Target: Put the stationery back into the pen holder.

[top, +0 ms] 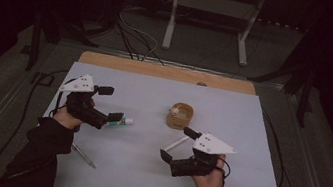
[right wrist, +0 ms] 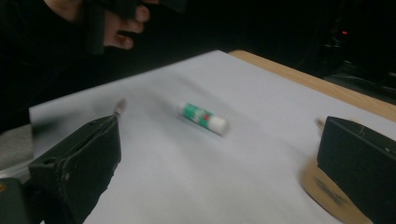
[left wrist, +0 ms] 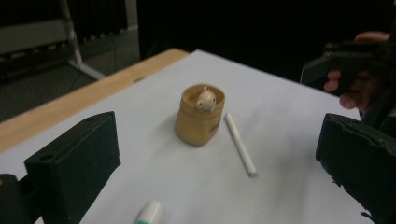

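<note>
My left gripper (top: 111, 104) is open over the left half of the white sheet (top: 142, 170), with a green-and-white glue stick (top: 121, 122) lying just beside its near jaw. Between its jaws in the left gripper view (left wrist: 219, 172) stand a small wooden cup (left wrist: 200, 116) with a pale figure inside and a white stick (left wrist: 240, 143) on the sheet. My right gripper (top: 179, 144) is open at the front right, its jaws on either side of the white stick (top: 176, 143). The right gripper view (right wrist: 219, 168) faces the glue stick (right wrist: 204, 118); nothing is held.
A thin pen (top: 84, 155) lies near the sheet's front left. The wooden cup (top: 179, 116) stands mid-table just beyond my right gripper. The table's wooden far edge (top: 168, 72) borders the sheet. Cables and a metal stand (top: 212, 14) are on the floor behind.
</note>
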A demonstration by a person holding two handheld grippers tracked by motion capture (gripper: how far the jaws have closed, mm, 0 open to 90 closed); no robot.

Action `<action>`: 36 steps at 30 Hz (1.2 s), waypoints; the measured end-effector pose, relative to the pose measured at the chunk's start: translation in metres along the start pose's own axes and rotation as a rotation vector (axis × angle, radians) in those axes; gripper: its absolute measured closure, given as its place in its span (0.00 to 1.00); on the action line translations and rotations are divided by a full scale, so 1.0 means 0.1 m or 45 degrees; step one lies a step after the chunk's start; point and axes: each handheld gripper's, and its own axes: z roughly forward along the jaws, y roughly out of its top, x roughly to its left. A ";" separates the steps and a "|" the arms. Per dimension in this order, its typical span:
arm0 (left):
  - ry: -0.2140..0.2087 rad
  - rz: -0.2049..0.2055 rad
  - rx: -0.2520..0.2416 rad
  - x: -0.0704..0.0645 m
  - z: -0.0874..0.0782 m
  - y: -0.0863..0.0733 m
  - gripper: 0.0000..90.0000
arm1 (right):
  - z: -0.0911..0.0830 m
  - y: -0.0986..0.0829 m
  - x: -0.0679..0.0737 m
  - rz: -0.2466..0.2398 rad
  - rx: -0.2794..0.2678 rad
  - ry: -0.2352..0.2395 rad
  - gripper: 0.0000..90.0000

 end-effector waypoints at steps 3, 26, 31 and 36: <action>0.005 0.019 -0.026 -0.02 -0.04 0.02 0.00 | 0.13 0.11 0.07 0.019 0.000 0.027 0.00; 0.035 -0.011 -0.063 0.08 -0.09 -0.04 0.00 | 0.91 0.28 0.72 0.054 0.062 0.206 0.00; 0.038 -0.012 -0.065 0.10 -0.07 -0.07 0.00 | 1.04 0.21 0.90 0.044 0.092 0.235 0.00; 0.033 -0.017 -0.058 0.10 -0.05 -0.08 0.00 | 1.19 0.14 1.07 0.032 0.127 0.266 0.00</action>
